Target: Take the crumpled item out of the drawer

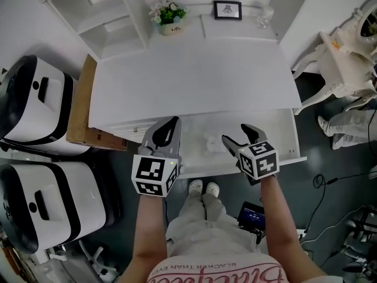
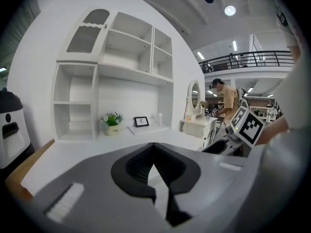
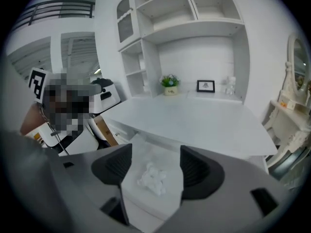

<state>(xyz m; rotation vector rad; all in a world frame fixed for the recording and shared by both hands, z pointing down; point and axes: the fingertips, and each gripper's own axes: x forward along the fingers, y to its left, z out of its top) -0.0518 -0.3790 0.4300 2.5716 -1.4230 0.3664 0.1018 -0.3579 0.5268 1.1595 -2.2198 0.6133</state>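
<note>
The drawer (image 1: 284,151) stands pulled out under the front edge of the white desk (image 1: 194,81). A small crumpled white item (image 1: 211,144) lies on the drawer's floor, near its middle. My right gripper (image 1: 235,133) hovers just right of it, open. In the right gripper view the crumpled item (image 3: 151,177) shows between and below the open right gripper (image 3: 155,165), apart from both jaws. My left gripper (image 1: 172,124) hangs over the drawer's left part, shut and empty. In the left gripper view its tips meet on the left gripper (image 2: 153,144), which faces the desk top.
A flower pot (image 1: 169,16), a small picture frame (image 1: 227,9) and a shelf unit (image 1: 106,16) stand at the desk's back. White machines (image 1: 35,105) and a brown board (image 1: 82,102) flank the left side. An ornate white chair (image 1: 344,52) stands right. Another person (image 2: 226,98) stands far off.
</note>
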